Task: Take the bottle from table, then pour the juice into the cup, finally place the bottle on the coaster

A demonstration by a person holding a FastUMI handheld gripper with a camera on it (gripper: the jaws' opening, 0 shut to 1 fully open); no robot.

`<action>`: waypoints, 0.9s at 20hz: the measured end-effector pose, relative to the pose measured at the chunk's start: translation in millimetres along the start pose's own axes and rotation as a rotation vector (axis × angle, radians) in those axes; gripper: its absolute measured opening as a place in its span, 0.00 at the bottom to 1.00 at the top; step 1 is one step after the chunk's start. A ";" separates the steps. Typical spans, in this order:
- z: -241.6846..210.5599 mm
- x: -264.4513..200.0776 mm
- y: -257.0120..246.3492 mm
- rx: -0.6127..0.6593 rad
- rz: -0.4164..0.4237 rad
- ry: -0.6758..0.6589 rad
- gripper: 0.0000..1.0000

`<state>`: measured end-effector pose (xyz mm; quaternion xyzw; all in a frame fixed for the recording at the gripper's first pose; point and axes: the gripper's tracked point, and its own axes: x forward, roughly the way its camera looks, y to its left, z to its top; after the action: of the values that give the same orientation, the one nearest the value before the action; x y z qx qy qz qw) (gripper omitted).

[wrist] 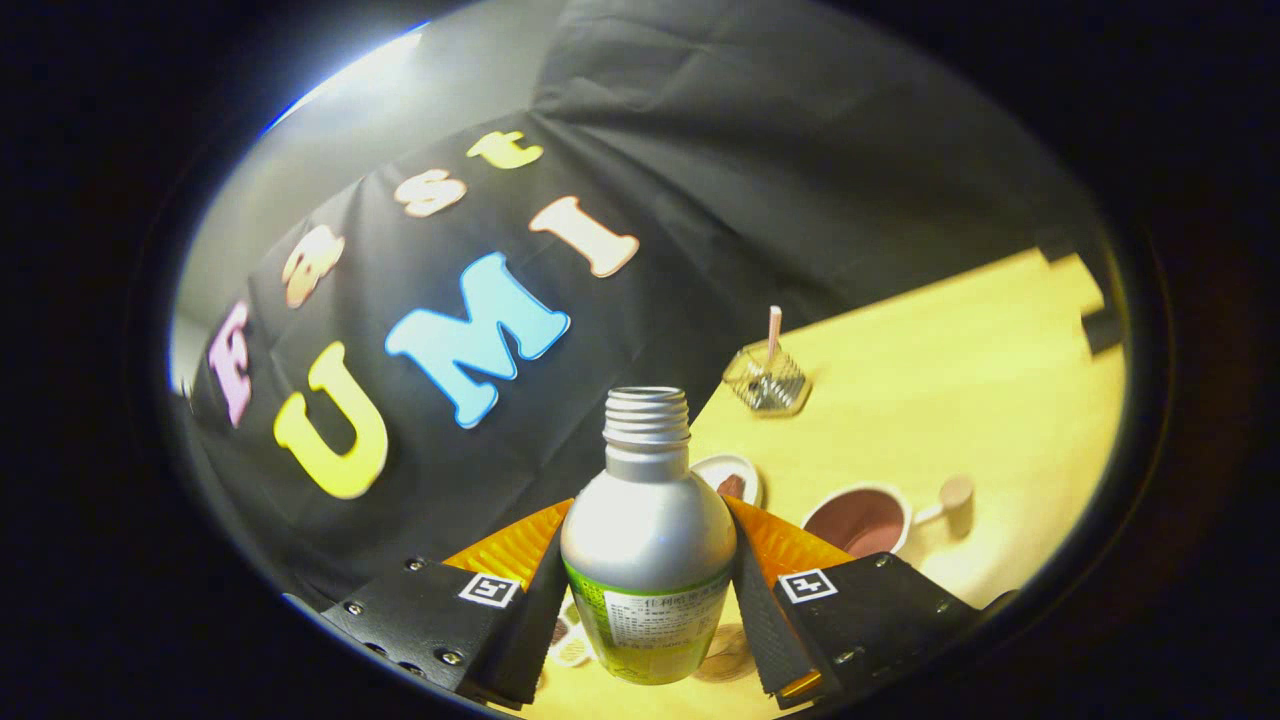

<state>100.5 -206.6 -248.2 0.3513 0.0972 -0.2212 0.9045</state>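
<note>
My gripper (pixel 648 590) is shut on a silver bottle (pixel 648 540) with a green label and an open threaded neck. Both orange-backed fingers (pixel 520 550) press its sides. The bottle is lifted off the wooden table (pixel 980 370), and the whole view is tilted. A pink-lined cup (pixel 862 520) with a handle stands on the table just right of the bottle, beyond the right finger. A small round white piece (pixel 730 475), maybe the coaster, peeks out behind the bottle's shoulder.
A clear glass holder (pixel 766 380) with a pink stick in it stands farther back on the table, near the black cloth wall. Small round items lie on the table under the bottle, partly hidden.
</note>
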 end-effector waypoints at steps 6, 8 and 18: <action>21.8 -14.6 44.9 -0.357 0.070 -0.101 0.79; 19.4 -17.7 57.5 -0.482 0.076 -0.115 0.79; -30.3 -24.5 80.6 -0.740 0.181 -0.085 0.79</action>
<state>116.0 -125.1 -214.6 -0.0016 0.1015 -0.1049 0.9893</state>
